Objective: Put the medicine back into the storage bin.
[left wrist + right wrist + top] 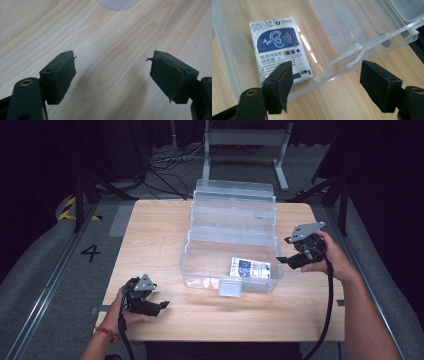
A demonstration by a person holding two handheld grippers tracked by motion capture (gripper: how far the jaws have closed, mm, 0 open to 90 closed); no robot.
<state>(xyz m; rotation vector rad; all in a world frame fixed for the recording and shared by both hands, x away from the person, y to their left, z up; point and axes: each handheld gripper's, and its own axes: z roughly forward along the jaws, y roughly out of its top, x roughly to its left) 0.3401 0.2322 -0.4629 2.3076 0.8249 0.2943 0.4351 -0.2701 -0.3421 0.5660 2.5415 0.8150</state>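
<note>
A clear plastic box with fold-out trays stands open in the middle of the wooden table. Inside it, at the front right, lies a silver and blue packet printed with an ear. My right gripper hovers just outside the box's right wall, held in a hand, jaws open and empty. My left gripper rests low near the table's front left, jaws open over bare wood, nothing between them.
A clear latch tab sticks out from the box's front wall. A metal stand and cables lie on the floor beyond the table. A "4" mark is on the floor at left.
</note>
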